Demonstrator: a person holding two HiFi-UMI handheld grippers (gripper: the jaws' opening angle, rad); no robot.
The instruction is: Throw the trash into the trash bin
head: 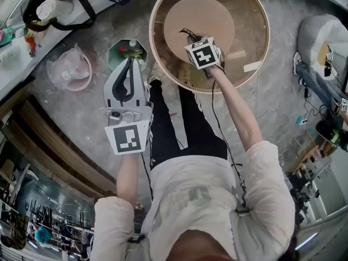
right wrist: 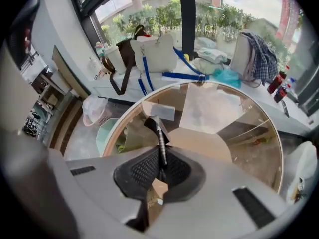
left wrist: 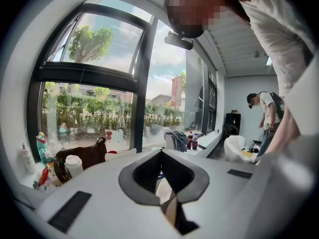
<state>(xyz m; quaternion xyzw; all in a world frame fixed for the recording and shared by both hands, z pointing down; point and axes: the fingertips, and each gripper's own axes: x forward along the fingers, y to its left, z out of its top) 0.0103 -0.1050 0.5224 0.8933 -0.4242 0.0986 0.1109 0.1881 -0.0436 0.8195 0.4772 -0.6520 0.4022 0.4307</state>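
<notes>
Right gripper (right wrist: 161, 158) is clamped shut on the trash, a thin dark wrapper (right wrist: 157, 133) with a crimped edge. The wrapper sticks straight out past the tips, so it's in the claw and not lying anywhere. The claw points steeply down over the round glass table (right wrist: 120, 119), inside its wooden rim and above the tan disc of the base under the glass.

Left gripper (left wrist: 160, 176) has its jaws together with nothing in them, and it's held about level out to the side.

Not much to read: the cubes on both grippers only carry black-and-white square markers, and the bottle labels on the window ledge are too small to make out.

The green trash bin (head: 113, 53) sits on the grey floor just outside the table's rim, on the person's left, with some stuff already inside. In the head view the left claw's tip overlaps the bin's near edge. A pink basket (head: 84, 81) lined with a plastic bag stands beside the bin, farther left, with bare floor between them. The person's feet are right at the table's edge.
</notes>
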